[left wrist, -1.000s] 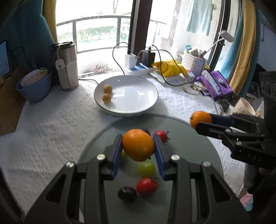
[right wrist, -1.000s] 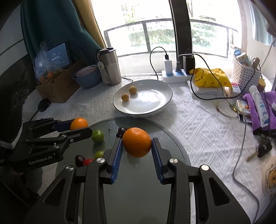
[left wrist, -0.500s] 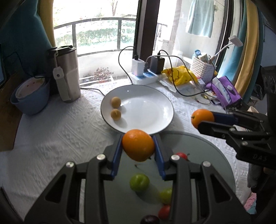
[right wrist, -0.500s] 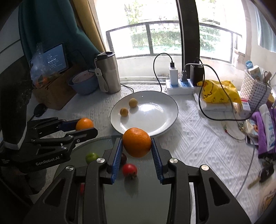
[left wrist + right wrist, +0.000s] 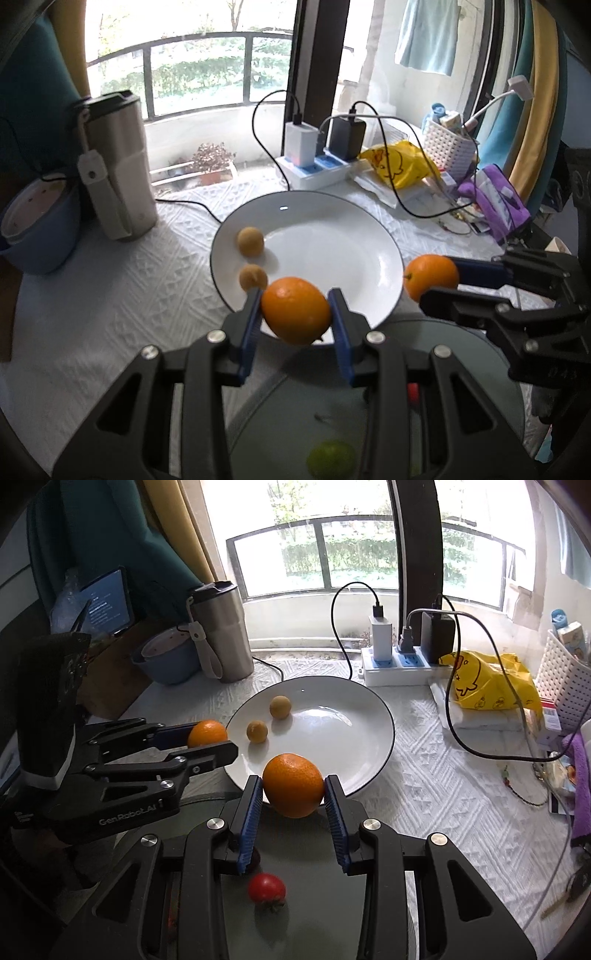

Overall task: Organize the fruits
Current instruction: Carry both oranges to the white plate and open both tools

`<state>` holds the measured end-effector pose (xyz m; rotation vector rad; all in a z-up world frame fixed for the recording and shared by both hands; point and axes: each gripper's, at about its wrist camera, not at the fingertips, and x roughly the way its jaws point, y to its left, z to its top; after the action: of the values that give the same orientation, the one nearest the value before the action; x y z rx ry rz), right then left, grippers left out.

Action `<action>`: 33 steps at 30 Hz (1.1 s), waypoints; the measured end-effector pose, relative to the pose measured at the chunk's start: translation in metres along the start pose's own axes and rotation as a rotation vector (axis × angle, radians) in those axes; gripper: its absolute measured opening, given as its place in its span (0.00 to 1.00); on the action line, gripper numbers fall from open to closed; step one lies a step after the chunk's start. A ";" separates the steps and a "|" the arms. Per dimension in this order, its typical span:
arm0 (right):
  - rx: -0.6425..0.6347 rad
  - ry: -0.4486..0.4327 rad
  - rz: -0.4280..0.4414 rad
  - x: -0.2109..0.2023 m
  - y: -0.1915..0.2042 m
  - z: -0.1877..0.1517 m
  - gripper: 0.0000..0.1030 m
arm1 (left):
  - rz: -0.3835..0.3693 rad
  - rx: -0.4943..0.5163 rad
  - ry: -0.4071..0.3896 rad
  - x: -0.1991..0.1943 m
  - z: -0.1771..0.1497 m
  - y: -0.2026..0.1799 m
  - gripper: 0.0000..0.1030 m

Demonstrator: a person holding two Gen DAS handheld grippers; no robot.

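Both sets of jaws were closed on fruit. At the left, the left gripper (image 5: pixel 295 319) pinched an orange (image 5: pixel 296 310) between its blue pads (image 5: pixel 249 328), held in the air over the near rim of the white plate (image 5: pixel 332 258); the right wrist view showed this same gripper (image 5: pixel 207 744) side-on at the plate's left edge, its fruit (image 5: pixel 207 733) clamped between two narrow fingers. Far left on the table stood a blue bowl (image 5: pixel 40 240) with a pale liner inside it, its contents too dim to tell, and just right of it a steel tumbler (image 5: pixel 118 166) with its lid on.

In the middle, the plate sat on the white tablecloth (image 5: pixel 110 302) and held two small tan fruits (image 5: pixel 250 240), both lying in its left half, close together but apart. Near the plate lay a dark round tray (image 5: pixel 306 904) carrying a red fruit (image 5: pixel 266 888) and, as the left wrist view had it, a green fruit (image 5: pixel 330 459).

To the right, the right gripper (image 5: pixel 293 801) gripped a second orange (image 5: pixel 293 784) between its ribbed pads, raised over the plate's near rim. Farther right sat a white power strip (image 5: pixel 399 668) with chargers plugged in, a yellow bag (image 5: pixel 491 683), and a white perforated basket (image 5: pixel 565 686) holding small packets.
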<state>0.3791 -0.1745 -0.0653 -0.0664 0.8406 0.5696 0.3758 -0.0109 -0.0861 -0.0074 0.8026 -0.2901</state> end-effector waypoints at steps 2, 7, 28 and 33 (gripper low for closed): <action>0.003 0.007 0.000 0.006 -0.003 0.001 0.36 | -0.012 -0.001 0.014 0.009 0.002 0.002 0.36; 0.009 0.024 -0.001 0.020 -0.010 0.003 0.36 | -0.033 -0.008 0.036 0.025 0.006 0.003 0.36; 0.004 0.075 0.023 0.052 -0.014 0.002 0.36 | -0.007 -0.042 0.084 0.039 0.009 0.014 0.37; -0.006 0.087 0.027 0.058 -0.010 0.003 0.36 | 0.013 -0.059 0.064 0.029 0.008 0.021 0.37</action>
<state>0.4169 -0.1562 -0.1065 -0.0861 0.9251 0.5982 0.4056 0.0009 -0.1034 -0.0481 0.8744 -0.2552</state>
